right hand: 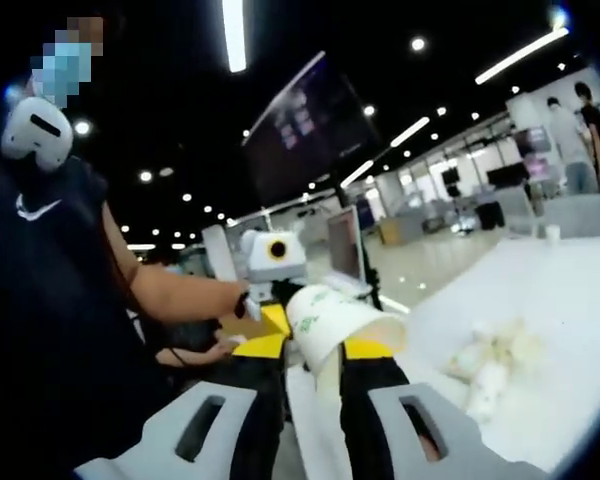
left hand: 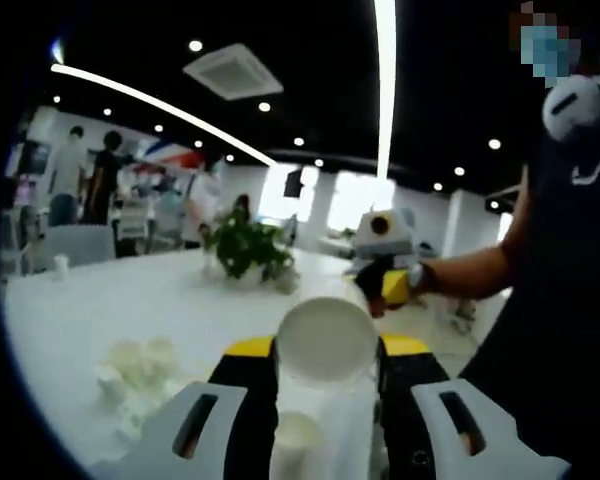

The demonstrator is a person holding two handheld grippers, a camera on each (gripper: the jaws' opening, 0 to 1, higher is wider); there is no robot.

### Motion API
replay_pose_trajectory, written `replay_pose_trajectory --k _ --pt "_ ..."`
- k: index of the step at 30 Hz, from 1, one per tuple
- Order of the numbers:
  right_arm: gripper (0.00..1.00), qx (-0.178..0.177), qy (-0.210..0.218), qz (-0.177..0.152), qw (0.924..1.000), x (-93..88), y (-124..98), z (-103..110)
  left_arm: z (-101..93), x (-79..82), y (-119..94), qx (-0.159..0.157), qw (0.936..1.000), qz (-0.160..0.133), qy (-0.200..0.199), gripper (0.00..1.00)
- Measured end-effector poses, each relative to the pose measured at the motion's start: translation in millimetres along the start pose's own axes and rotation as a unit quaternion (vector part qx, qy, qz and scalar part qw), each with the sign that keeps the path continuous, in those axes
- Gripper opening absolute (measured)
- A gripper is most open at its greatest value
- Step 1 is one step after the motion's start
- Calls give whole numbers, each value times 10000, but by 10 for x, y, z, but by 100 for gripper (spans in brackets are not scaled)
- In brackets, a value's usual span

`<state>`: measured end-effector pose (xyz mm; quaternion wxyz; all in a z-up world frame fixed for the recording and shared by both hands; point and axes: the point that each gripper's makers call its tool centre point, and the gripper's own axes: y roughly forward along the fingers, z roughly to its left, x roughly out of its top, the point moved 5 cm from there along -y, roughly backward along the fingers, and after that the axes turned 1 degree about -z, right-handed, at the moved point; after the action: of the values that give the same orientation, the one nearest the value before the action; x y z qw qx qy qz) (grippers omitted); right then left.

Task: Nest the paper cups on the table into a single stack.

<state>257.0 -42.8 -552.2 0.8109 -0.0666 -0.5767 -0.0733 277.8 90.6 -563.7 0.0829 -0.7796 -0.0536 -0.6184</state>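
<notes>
A bright open hall surrounds the white bench [left hand: 130, 300]. The left claw [left hand: 325, 375] is clamped on a paper cup [left hand: 327, 340], held above the bench; the right claw [right hand: 315, 365] grips another cup [right hand: 340, 325]. More cups [right hand: 490, 365] lie clustered on the bench. To nest them cleanly, line up rim and base first, then push straight along the axis.

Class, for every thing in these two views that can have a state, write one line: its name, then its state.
left gripper: shut on a paper cup
paper cup in left gripper: held, its round end facing the camera
right gripper: shut on a paper cup
paper cup in right gripper: held, tilted on its side, green print showing
loose cups on table: lying jumbled, not yet stacked
table: white, bearing loose cups
</notes>
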Motion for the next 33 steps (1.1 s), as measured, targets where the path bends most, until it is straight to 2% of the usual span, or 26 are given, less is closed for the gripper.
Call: replay_pose_trajectory --k 6,13,23,26,30,33 --pt "14 113 -13 113 9999 36 20 13 0 18 -6 -17 10000 24 27 37" --pt "5 177 -6 143 9997 72 20 14 -5 35 -3 -36 10000 14 62 37" --pt "2 287 -20 174 9994 96 26 45 -10 35 1 -8 9999 13 140 37" --pt "0 352 -30 191 9992 117 29 67 13 44 1 84 10000 20 24 37" --pt "0 366 -116 211 9990 151 40 87 22 101 -14 96 9999 -137 -30 37" --pt "0 349 -158 262 9989 162 46 85 32 116 -23 181 9997 -140 79 38"
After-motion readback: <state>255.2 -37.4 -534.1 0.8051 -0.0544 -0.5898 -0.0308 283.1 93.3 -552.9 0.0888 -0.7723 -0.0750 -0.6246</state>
